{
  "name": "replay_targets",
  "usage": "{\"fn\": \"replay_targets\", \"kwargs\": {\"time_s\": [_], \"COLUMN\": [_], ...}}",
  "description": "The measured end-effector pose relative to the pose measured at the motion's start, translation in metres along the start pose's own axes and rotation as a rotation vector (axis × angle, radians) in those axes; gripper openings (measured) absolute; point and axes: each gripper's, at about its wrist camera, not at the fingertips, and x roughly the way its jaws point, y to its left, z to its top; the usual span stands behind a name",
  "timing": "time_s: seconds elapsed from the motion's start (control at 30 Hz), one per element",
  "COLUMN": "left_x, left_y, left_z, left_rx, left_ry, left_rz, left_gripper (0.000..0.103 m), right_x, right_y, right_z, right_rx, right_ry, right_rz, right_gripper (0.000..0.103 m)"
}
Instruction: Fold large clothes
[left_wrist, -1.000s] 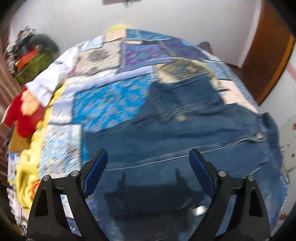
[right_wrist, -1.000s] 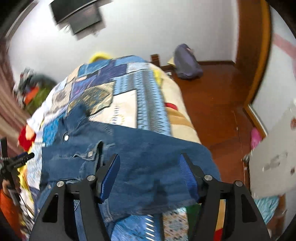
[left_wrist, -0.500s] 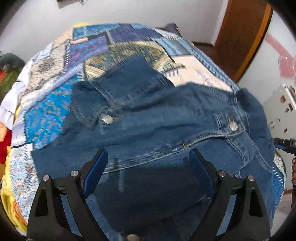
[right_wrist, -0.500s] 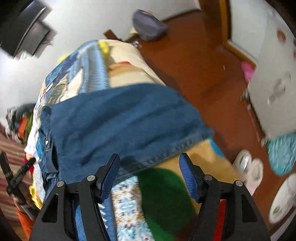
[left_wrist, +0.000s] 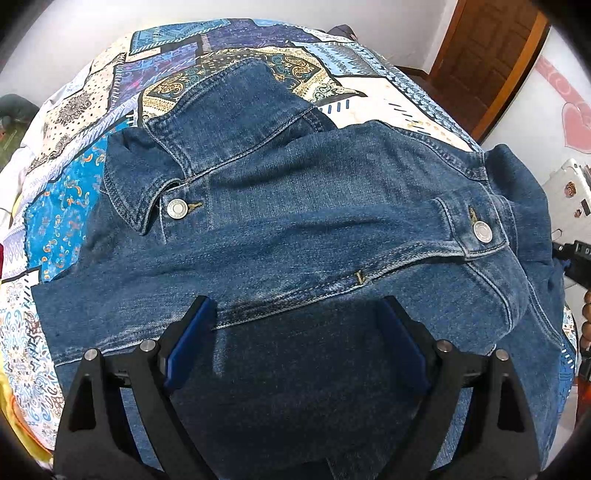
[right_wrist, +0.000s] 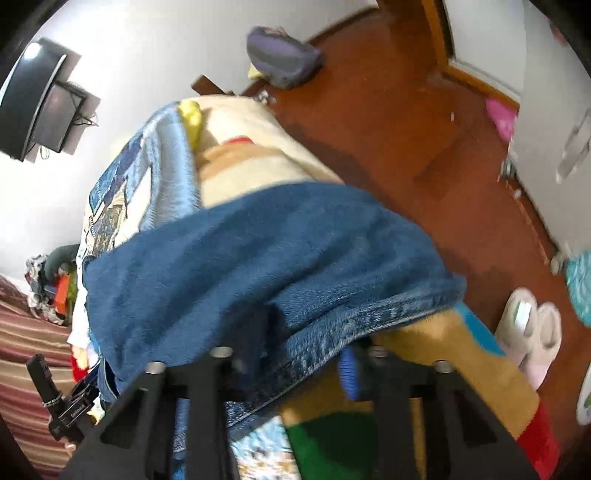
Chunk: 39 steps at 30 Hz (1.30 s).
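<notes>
A dark blue denim jacket (left_wrist: 295, 229) with silver snap buttons lies spread across a bed covered by a blue, cream and purple patchwork quilt (left_wrist: 74, 192). Its collar (left_wrist: 140, 184) sits toward the far left and one cuffed sleeve (left_wrist: 236, 118) reaches to the far side. Another sleeve lies across the body, its buttoned cuff (left_wrist: 476, 229) at the right.

The left gripper (left_wrist: 295, 343) hangs over the near part of the jacket with its blue-padded fingers (left_wrist: 184, 347) spread wide and nothing between them.

In the right wrist view the jacket's hem (right_wrist: 369, 317) hangs at the right edge of the bed, over a tan and green blanket (right_wrist: 461, 373). The right gripper (right_wrist: 306, 354) has its fingers drawn close together at that hem, with denim bunched between them; one blue pad (right_wrist: 347, 369) shows just under the cloth, so it appears to pinch the hem.

Beyond the bed lie a reddish-brown wooden floor (right_wrist: 388, 122), a pair of pale slippers (right_wrist: 532, 332) and a grey-purple bag (right_wrist: 280, 55) by the far wall.
</notes>
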Motion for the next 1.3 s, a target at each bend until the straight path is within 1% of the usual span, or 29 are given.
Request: {"fn": "replay_targets", "kwargs": {"time_s": [0.03, 0.1, 0.13, 0.23, 0.27, 0.4, 0.47, 0.53, 0.63, 0.7, 0.73, 0.8, 0.83, 0.87, 0.97, 1.03, 1.1, 1.17, 1.27, 1.3], "left_x": [-0.001, -0.006, -0.010, -0.023, -0.027, -0.051, -0.065, -0.078, -0.099, -0.111, -0.116, -0.125, -0.129, -0.132, -0.137, -0.138, -0.138, -0.136, -0.135, -0.135], "left_y": [0.000, 0.002, 0.002, 0.007, 0.009, 0.025, 0.036, 0.047, 0.067, 0.082, 0.090, 0.104, 0.111, 0.117, 0.132, 0.138, 0.139, 0.136, 0.124, 0.117], "left_z": [0.000, -0.002, -0.004, -0.008, -0.009, -0.015, -0.019, -0.024, -0.034, -0.044, -0.049, -0.061, -0.067, -0.072, -0.088, -0.097, -0.102, -0.103, -0.096, -0.092], "left_rx": [-0.001, 0.001, 0.003, 0.005, 0.000, -0.040, -0.065, -0.088, -0.123, -0.144, -0.157, -0.179, -0.189, -0.197, -0.214, -0.223, -0.228, -0.223, -0.204, -0.194], "left_ry": [-0.003, -0.015, -0.025, -0.054, -0.063, -0.112, -0.142, -0.170, -0.210, -0.232, -0.240, -0.250, -0.252, -0.251, -0.244, -0.234, -0.226, -0.220, -0.222, -0.225], "left_rz": [0.002, 0.011, 0.018, 0.029, 0.028, 0.013, 0.006, 0.001, 0.003, 0.014, 0.019, 0.031, 0.039, 0.048, 0.073, 0.084, 0.084, 0.078, 0.071, 0.056], "left_gripper": [0.090, 0.090, 0.090, 0.090, 0.090, 0.090, 0.090, 0.090, 0.090, 0.090, 0.090, 0.090, 0.090, 0.090, 0.090, 0.090, 0.090, 0.090, 0.090, 0.090], "right_x": [-0.007, -0.022, -0.034, -0.066, -0.078, -0.122, -0.135, -0.141, -0.127, -0.109, -0.091, -0.062, -0.038, -0.024, 0.027, 0.049, 0.066, 0.067, 0.059, 0.053], "right_y": [0.008, 0.021, 0.032, 0.059, 0.072, 0.138, 0.173, 0.215, 0.268, 0.293, 0.308, 0.322, 0.327, 0.329, 0.322, 0.310, 0.297, 0.289, 0.288, 0.288], "right_z": [0.001, 0.005, 0.008, 0.014, 0.015, 0.013, 0.006, -0.004, -0.026, -0.046, -0.060, -0.081, -0.095, -0.104, -0.134, -0.147, -0.152, -0.152, -0.149, -0.148], "right_rx": [-0.017, -0.040, -0.058, -0.110, -0.135, -0.266, -0.328, -0.395, -0.476, -0.525, -0.551, -0.576, -0.580, -0.581, -0.576, -0.560, -0.536, -0.530, -0.538, -0.549], "right_ry": [-0.023, -0.070, -0.102, -0.168, -0.195, -0.274, -0.287, -0.279, -0.225, -0.172, -0.128, -0.041, 0.027, 0.066, 0.194, 0.244, 0.286, 0.310, 0.382, 0.398], "right_rz": [-0.001, 0.008, 0.033, 0.090, 0.116, 0.221, 0.280, 0.344, 0.398, 0.404, 0.398, 0.391, 0.385, 0.373, 0.291, 0.242, 0.196, 0.218, 0.208, 0.209], "right_gripper": [0.020, 0.019, 0.016, 0.013, 0.011, 0.010, 0.010, 0.010, 0.010, 0.010, 0.010, 0.010, 0.010, 0.010, 0.010, 0.010, 0.011, 0.011, 0.011, 0.011]}}
